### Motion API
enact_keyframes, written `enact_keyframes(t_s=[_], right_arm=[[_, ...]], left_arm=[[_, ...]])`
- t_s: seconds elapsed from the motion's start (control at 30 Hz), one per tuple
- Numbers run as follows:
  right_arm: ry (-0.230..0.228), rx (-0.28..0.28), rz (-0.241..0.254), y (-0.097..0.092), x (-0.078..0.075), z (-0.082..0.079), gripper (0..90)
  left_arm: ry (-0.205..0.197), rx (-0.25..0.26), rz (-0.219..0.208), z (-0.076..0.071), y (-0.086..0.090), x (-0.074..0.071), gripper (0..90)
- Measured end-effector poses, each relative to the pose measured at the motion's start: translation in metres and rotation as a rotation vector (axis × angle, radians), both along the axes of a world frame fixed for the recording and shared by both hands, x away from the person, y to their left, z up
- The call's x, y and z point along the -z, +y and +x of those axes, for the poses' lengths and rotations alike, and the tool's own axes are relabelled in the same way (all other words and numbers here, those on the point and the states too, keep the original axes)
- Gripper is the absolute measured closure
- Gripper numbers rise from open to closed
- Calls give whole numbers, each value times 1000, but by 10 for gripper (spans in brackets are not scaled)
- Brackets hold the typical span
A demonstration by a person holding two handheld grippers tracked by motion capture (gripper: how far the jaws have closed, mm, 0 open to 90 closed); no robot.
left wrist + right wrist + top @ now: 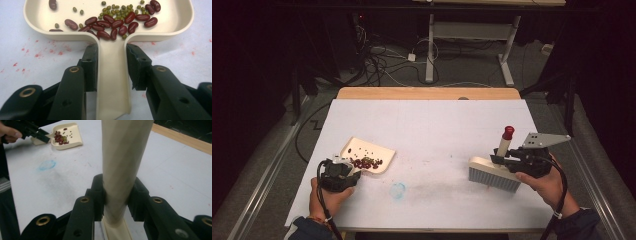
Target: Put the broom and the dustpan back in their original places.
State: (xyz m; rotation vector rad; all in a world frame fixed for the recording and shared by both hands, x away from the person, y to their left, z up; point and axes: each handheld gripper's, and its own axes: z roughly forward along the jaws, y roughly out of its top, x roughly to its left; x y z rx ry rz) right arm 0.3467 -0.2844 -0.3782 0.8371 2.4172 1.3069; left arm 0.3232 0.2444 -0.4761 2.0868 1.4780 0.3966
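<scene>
Our left gripper (111, 53) clasps the dustpan (368, 155) handle at seven o'clock on the bench (432, 125); right gripper (117, 192) clamps the brush (494, 172) at four. We keep the pan level so beans (117, 21) stay in

**Dustpan with beans at left, brush at right**

The cream plastic dustpan (371, 154) lies flat on the white worktop (432, 130), its handle (112, 82) toward the person. Dark red kidney beans (117, 23) and small green mung beans (120, 8) gather near the handle. The cream hand brush (493, 174) stands on pale bristles, its red-tipped handle (505, 140) upright.
</scene>
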Motion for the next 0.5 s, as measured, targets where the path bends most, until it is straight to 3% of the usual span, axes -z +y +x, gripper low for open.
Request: enact_keyframes(t_s=[0.2, 0.33, 0.43, 0.5], right_arm=[[5, -12, 15, -3, 2, 10, 697], [-8, 26, 10, -4, 0, 19, 661], [-9, 67, 43, -7, -6, 29, 659], [-2, 91, 38, -5, -6, 37, 659]], left_arm=[[11, 0, -8, 0, -4, 0, 590], [18, 24, -19, -5, -10, -2, 564], [-3, 38, -16, -8, -12, -5, 542], [-30, 49, -21, -11, -12, -8, 525]])
